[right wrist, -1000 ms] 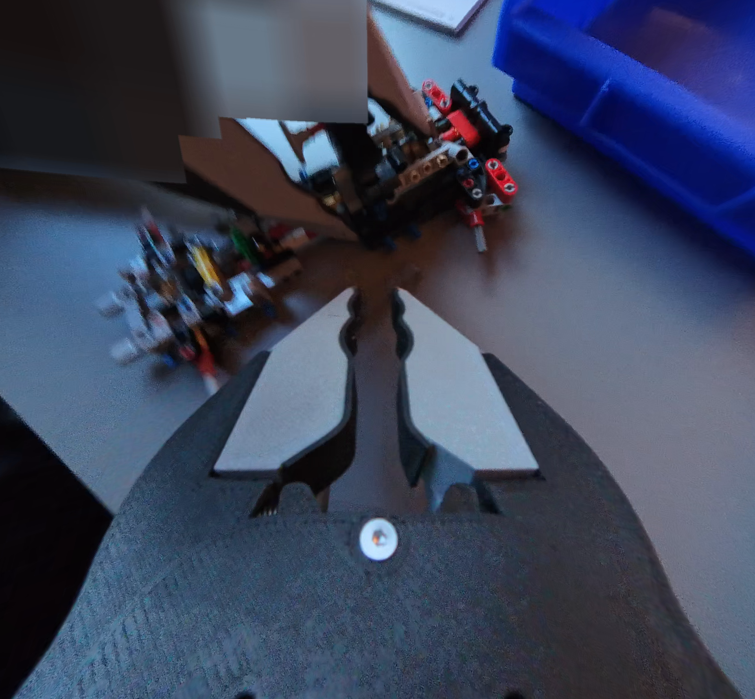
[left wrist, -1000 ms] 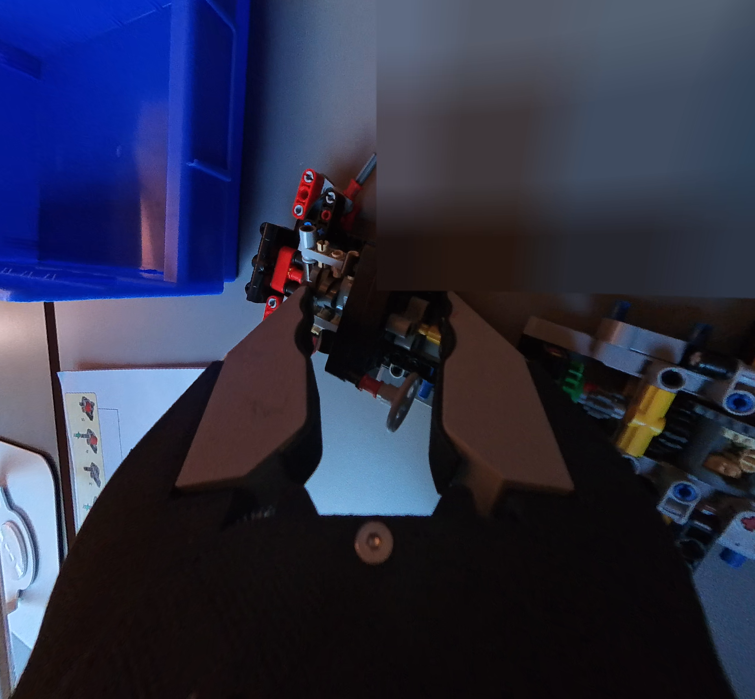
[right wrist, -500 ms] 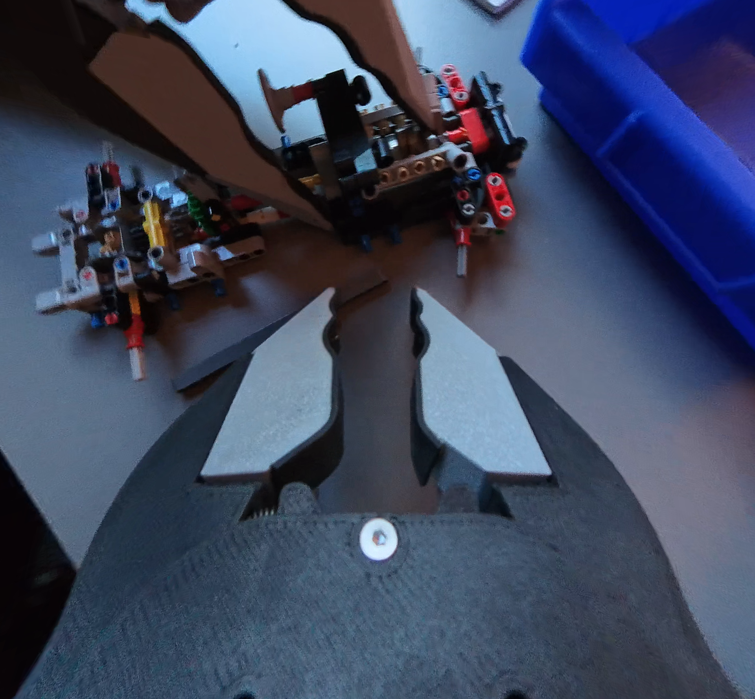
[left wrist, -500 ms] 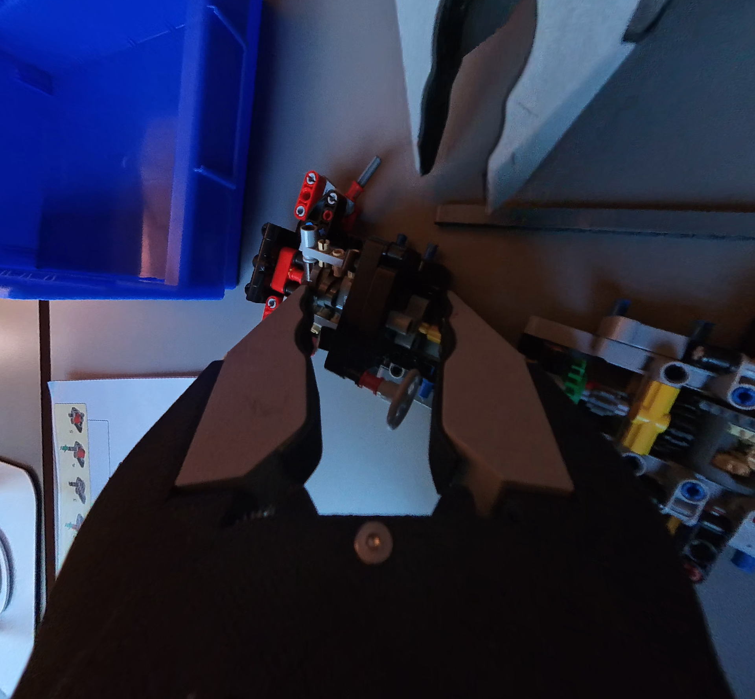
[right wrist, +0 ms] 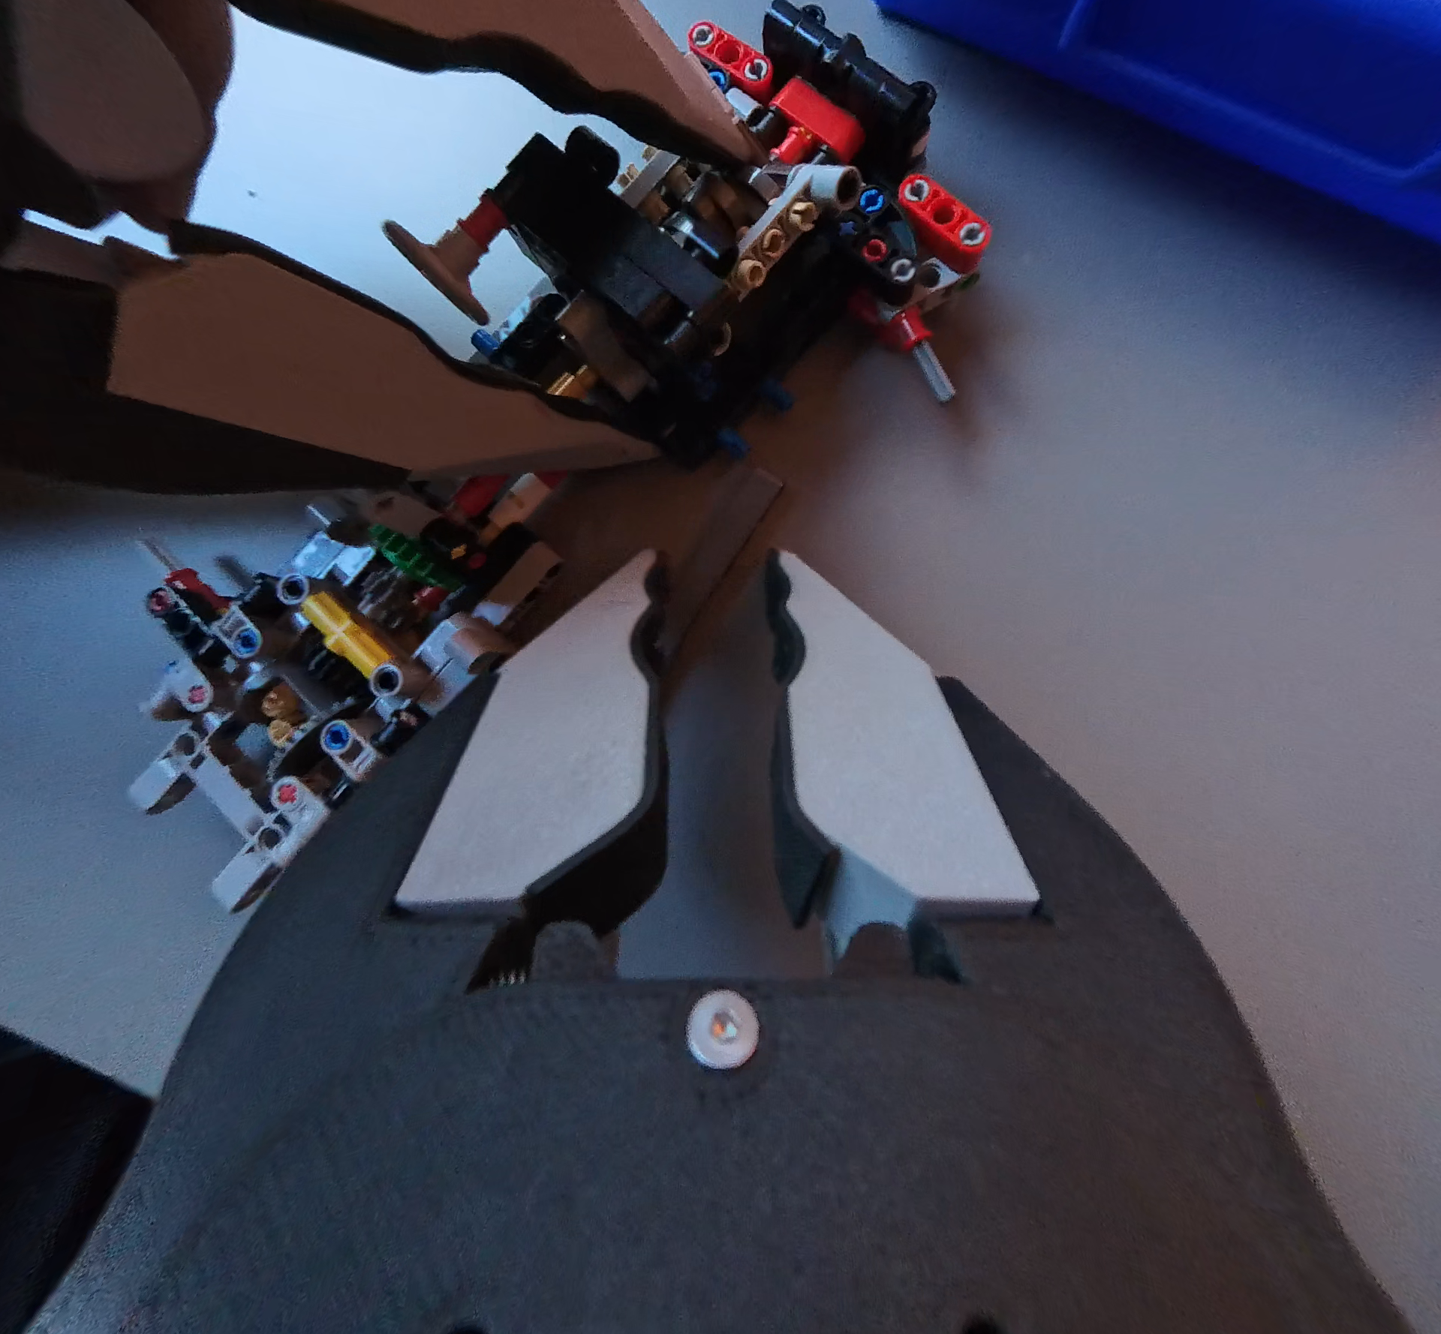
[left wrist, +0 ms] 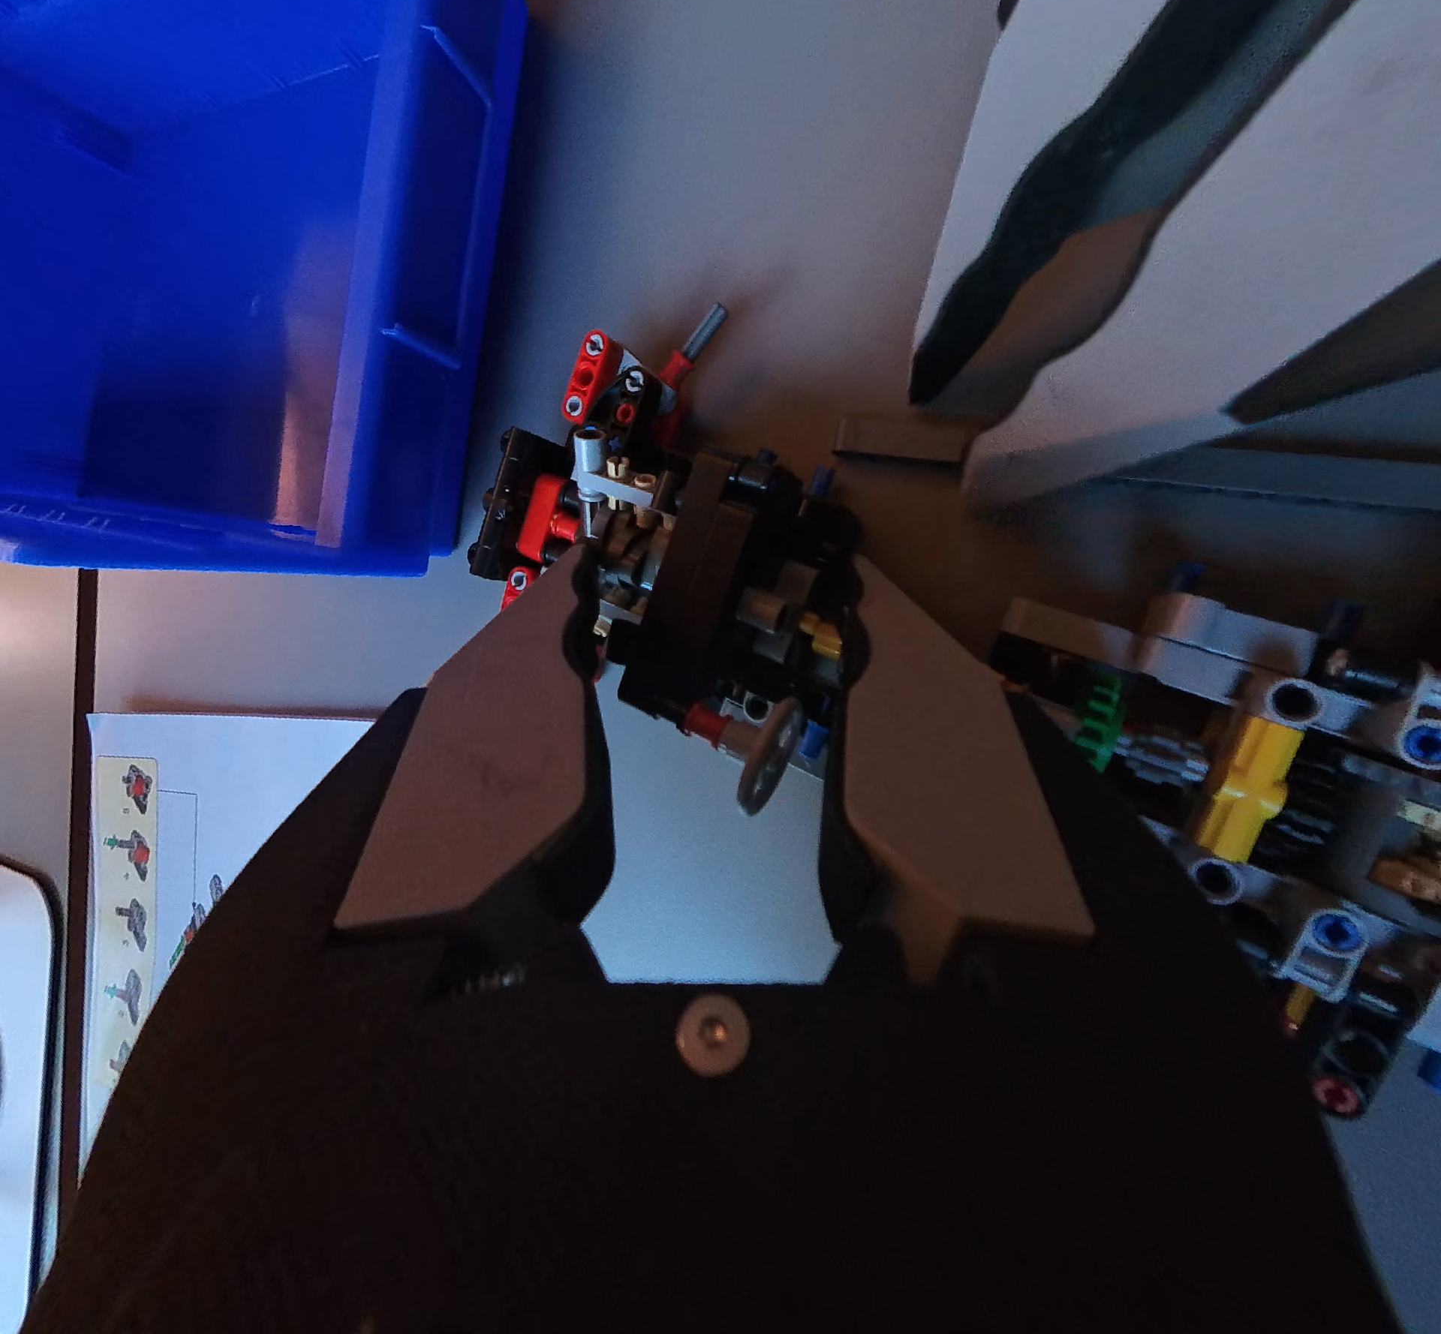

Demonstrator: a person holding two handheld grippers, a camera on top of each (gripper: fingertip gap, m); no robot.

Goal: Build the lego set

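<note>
My left gripper [left wrist: 717, 587] is shut on a black, red and grey toy-brick assembly [left wrist: 702, 556] that rests on the grey table [right wrist: 1131, 595]. Both pads press on its sides, and the right wrist view shows the same grasp on the assembly [right wrist: 702, 260]. My right gripper [right wrist: 713, 595] is open, low over the table just in front of the assembly. A flat dark grey strip [right wrist: 741, 517] lies on the table between its fingertips, close along the left finger, and is not clamped. The strip's end also shows in the left wrist view [left wrist: 897, 439], under the right gripper's fingers [left wrist: 1092, 299].
A blue bin [left wrist: 234, 205] stands beyond the assembly and also shows in the right wrist view [right wrist: 1170, 10]. A second brick assembly in grey, yellow and green [right wrist: 327, 673] lies to the left of my right gripper. A printed sheet [left wrist: 234, 766] lies near the left gripper.
My right gripper moved forward to the grey strip, so the strip now lies between its fingertips; its jaws opened wider, then narrowed a little. My left gripper kept its grasp on the assembly.
</note>
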